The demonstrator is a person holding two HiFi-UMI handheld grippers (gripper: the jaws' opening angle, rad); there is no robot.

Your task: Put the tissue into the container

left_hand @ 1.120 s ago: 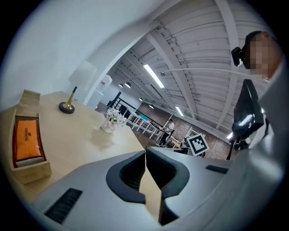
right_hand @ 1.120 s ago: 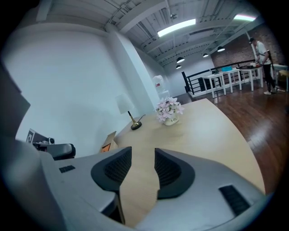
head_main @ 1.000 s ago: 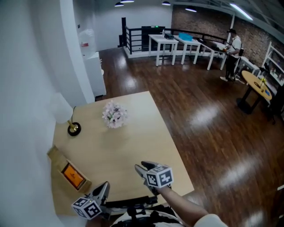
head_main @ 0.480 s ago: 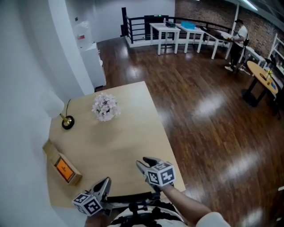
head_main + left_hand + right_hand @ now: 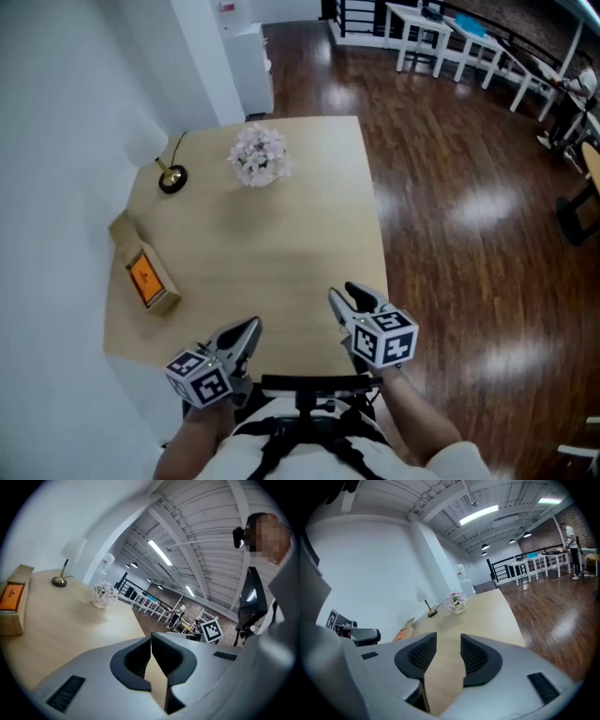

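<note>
Far left on the surface (image 5: 291, 234), by the wall, lay the wooden container (image 5: 145, 278), orange showing on top. Behind it stood a brass-footed lamp (image 5: 171, 176). The left gripper (image 5: 249, 327) hovered over the near edge, jaws tip to tip, nothing pinched. A flower pot (image 5: 260, 157) sat at the far side. The right gripper (image 5: 343, 294) had its jaws spread, empty too.

The 2 grippers hang over the near edge of the table (image 5: 281, 234), tilted slightly down. The left gripper (image 5: 250, 326) has its jaws meeting at the tips, empty. The right gripper (image 5: 343, 294) has its jaws apart, nothing between them.
</note>
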